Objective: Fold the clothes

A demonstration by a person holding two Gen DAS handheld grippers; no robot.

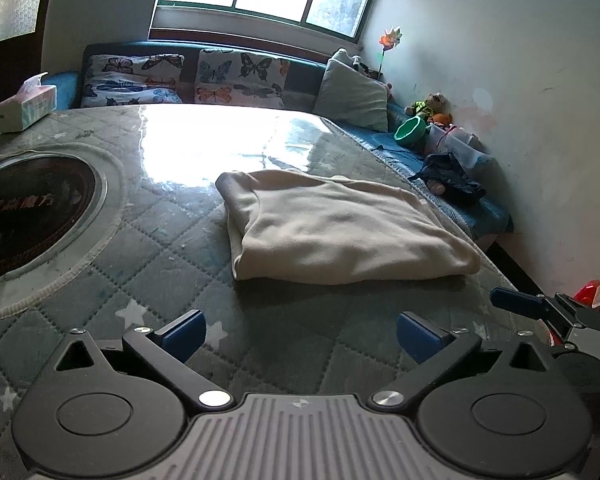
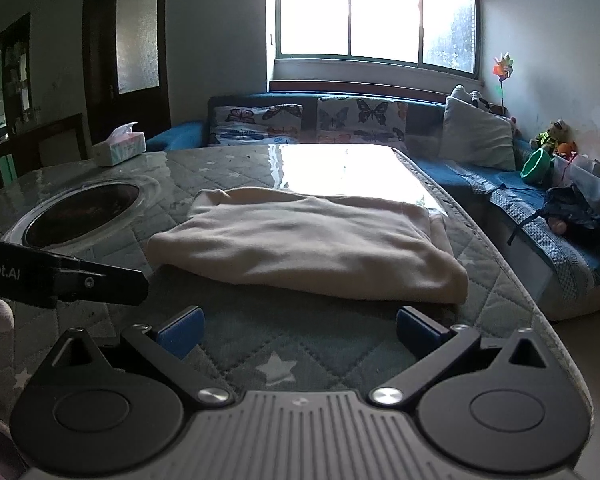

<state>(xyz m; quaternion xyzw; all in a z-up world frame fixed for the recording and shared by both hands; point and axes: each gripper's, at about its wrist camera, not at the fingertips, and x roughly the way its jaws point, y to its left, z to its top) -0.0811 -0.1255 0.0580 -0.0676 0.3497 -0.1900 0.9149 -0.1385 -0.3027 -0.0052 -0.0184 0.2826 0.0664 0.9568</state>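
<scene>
From the left wrist view, the left claw stands wide with nothing between its blue pads, just short of a folded beige garment lying flat on the quilted tabletop — the right claw's tip pokes in at the far right. From the right wrist view, the right claw also gapes wide and empty — the garment rests just beyond it, near a tissue box.

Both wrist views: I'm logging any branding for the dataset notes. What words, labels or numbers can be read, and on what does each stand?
"Robot.AI", first letters cut off by the frame edge: white print on the black body of the left tool, seen from the right wrist.
Reddish characters on the dark round panel set in the table: too blurred to read.
Tissue box: print too small to read.
</scene>
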